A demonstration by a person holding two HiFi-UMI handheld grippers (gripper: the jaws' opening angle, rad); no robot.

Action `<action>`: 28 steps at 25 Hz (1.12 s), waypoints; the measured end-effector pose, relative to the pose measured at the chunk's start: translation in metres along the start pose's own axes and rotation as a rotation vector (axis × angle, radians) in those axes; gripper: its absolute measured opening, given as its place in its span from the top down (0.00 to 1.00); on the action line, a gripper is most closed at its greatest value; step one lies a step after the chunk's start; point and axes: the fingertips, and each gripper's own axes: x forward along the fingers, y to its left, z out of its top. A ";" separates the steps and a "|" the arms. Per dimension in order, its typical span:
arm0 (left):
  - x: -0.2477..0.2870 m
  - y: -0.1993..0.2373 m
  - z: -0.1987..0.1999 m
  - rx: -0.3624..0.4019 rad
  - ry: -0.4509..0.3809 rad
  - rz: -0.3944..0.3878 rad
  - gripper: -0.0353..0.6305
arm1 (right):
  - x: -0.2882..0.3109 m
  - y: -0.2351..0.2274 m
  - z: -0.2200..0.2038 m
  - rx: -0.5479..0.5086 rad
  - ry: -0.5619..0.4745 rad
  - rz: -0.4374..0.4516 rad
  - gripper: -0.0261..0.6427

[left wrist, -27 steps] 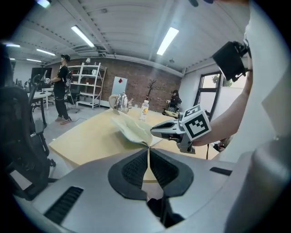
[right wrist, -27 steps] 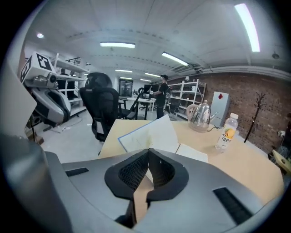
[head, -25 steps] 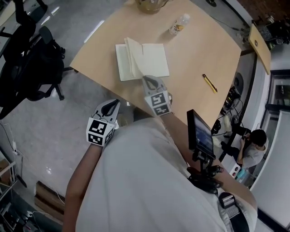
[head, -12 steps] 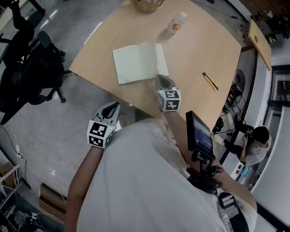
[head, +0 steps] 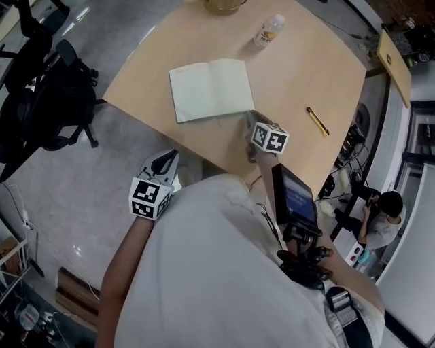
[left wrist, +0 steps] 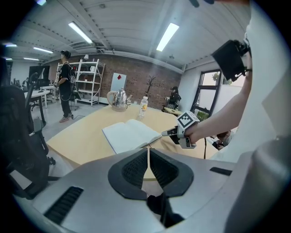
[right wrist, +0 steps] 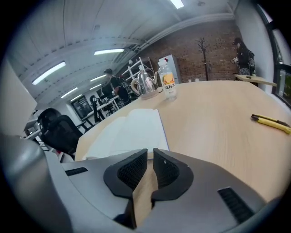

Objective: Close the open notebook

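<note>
**A:** Notebook (head: 211, 88): where, and in what state?

**B:** It lay flat and still open, pale pages up, on the tabletop (head: 306, 68). It sat toward the near left edge, with one corner close to that edge.

**A:** Grippers?

**B:** The right gripper (head: 250, 122) hung over the tabletop just beside the notebook's near right corner; contact couldn't be judged. Its jaws had just eased a hair apart but stood all but closed, with nothing between them. The left gripper (head: 168, 158) was off the near edge, over the floor (head: 102, 156), jaws pressed together and empty.

**A:** Containers?

**B:** A clear bottle (head: 270, 30) with a white cap on and an orange label stood upright near the far edge, beyond the notebook. What it held couldn't be made out. A kettle (head: 223, 5) stood at the far edge, just left of the bottle, its inside unseen.

**A:** Anything else on top?

**B:** A slim yellow tool (head: 316, 123) lay toward the right edge, well apart from the notebook.
</note>
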 end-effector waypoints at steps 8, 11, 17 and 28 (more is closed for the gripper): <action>-0.006 0.002 -0.008 -0.033 -0.032 0.024 0.92 | -0.020 0.050 0.017 -0.548 -0.013 0.010 0.93; -0.012 0.003 -0.011 -0.046 -0.048 0.038 0.92 | -0.013 0.108 0.006 -0.832 -0.001 0.114 0.93; -0.037 0.009 -0.026 -0.086 -0.059 0.101 0.92 | 0.002 0.183 -0.044 -1.298 0.055 0.248 0.81; -0.082 0.019 -0.058 -0.175 -0.062 0.231 0.92 | 0.042 0.202 -0.064 -1.873 0.010 0.066 0.77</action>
